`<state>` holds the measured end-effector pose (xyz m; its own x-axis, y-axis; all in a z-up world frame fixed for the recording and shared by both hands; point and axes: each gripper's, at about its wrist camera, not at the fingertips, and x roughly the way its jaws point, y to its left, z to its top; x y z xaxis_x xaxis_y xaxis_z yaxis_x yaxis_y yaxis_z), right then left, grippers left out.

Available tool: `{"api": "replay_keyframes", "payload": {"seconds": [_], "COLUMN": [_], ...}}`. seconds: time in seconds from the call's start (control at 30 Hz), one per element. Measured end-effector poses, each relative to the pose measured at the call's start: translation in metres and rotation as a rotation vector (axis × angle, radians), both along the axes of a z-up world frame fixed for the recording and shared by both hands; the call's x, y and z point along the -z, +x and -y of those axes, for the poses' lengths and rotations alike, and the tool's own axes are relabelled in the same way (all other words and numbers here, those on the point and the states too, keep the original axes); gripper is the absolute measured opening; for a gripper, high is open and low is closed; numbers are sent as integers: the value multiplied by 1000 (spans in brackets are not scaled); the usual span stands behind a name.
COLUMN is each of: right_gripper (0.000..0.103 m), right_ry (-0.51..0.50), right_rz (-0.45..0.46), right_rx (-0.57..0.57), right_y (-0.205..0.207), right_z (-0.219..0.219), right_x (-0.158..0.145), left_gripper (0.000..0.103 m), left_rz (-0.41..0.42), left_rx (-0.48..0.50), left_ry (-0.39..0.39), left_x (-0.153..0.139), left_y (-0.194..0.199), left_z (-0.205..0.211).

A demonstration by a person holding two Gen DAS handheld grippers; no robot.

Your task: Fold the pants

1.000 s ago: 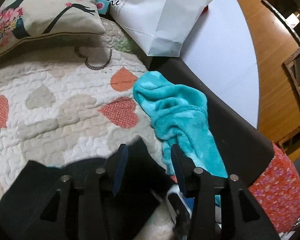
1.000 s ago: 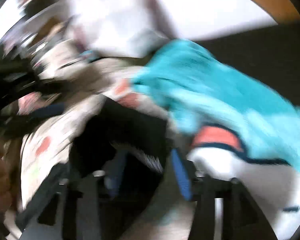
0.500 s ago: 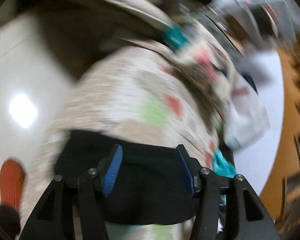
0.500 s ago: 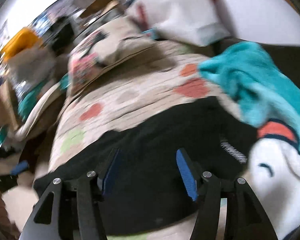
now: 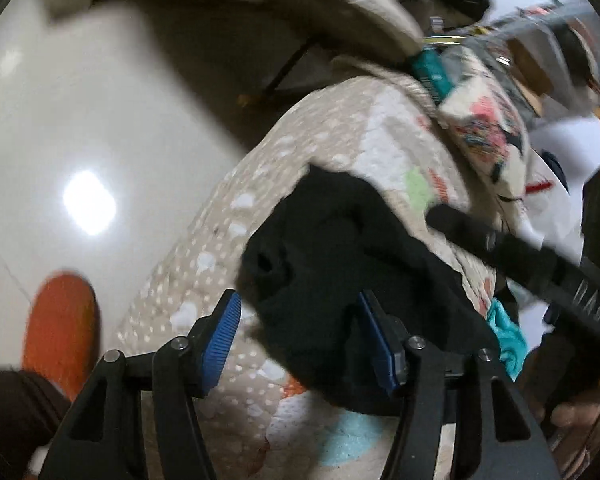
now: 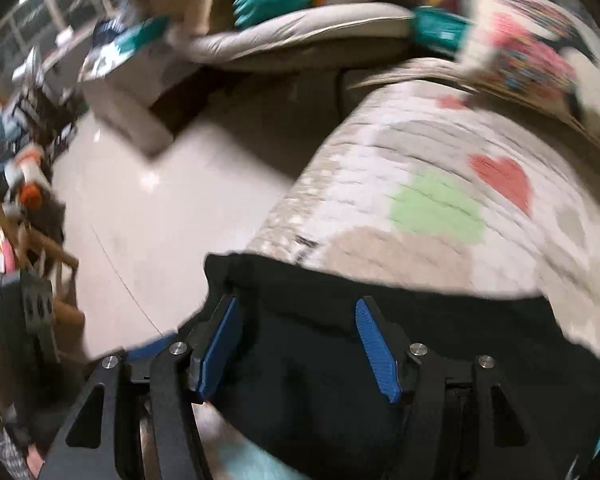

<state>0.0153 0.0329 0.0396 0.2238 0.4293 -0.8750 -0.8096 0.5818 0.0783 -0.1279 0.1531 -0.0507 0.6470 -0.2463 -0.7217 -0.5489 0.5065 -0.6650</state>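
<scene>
Pants (image 5: 340,264), black, lie bunched on the quilt (image 5: 260,184) near its floor-side edge. We see left gripper (image 5: 300,336) and right gripper (image 6: 298,344) spread open over them, apparently gripping nothing; blur obscures contact. A one-layer pinch could drag them off.

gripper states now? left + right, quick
Left hand-held gripper: open, black pants between the jaws, not clamped.
Right hand-held gripper: open over the black pants, holding nothing.

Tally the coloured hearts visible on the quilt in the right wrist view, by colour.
On the quilt, right wrist view, blurred:
Red heart: 1 clear
Green heart: 1
Beige heart: 1
Total: 3 clear hearts. More faint red and grey patches sit near the pillow and the frame edge, too smeared to count. The black pants cover the quilt's near part.
</scene>
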Motion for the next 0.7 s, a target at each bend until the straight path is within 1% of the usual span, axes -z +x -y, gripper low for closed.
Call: {"api": "replay_keyframes", "payload": {"seconds": [0.07, 0.1, 0.13, 0.2, 0.27, 0.3, 0.33, 0.37, 0.4, 0.43, 0.47, 0.5, 0.6, 0.7], "right_gripper": [66, 66, 66, 66, 66, 65, 65, 57, 39, 35, 29, 25, 23, 22], "right_ry": [-54, -78, -103, -160, -231, -269, -291, -311, -342, -344, -315, -286, -186, -105], "right_rz": [-11, -12, -15, -25, -2, 20, 32, 57, 107, 112, 95, 78, 61, 71], "right_rx": [-48, -70, -92, -142, -189, -219, -239, -250, -248, -242, -222, -201, -150, -112], "right_y": [3, 3, 2, -2, -9, -16, -21, -26, -30, -30, -27, -24, -19, -18], "right_z": [-29, -40, -50, -70, -85, -91, -93, -94, -93, -92, -87, -82, -64, -41], "right_x": [10, 14, 20, 34, 51, 60, 65, 69, 72, 72, 68, 63, 40, 20], "left_gripper": [60, 63, 67, 71, 71, 69, 54, 44, 27, 21, 19, 18, 18, 18], "left_rz": [-16, -9, -4, -1, -7, -17, -41, -56, -50, -34, -18, -1, 46, 122], "left_rx": [-24, -45, -50, -60, -61, -49, -33, -22, -12, -2, 4, 12, 39, 98], "left_ry": [-67, -80, -84, -96, -93, -85, -64, -49, -57, -87, -110, -110, -70, -36], "left_x": [13, 14, 14, 14, 14, 14, 13, 12, 12, 12, 10, 6, -12, -33], "left_y": [-1, -1, 0, 2, 6, 7, 8, 10, 11, 12, 13, 12, 13, 18], "left_z": [-2, -3, -2, -1, 1, 2, 3, 2, 0, -1, -2, -2, 7, 23]}}
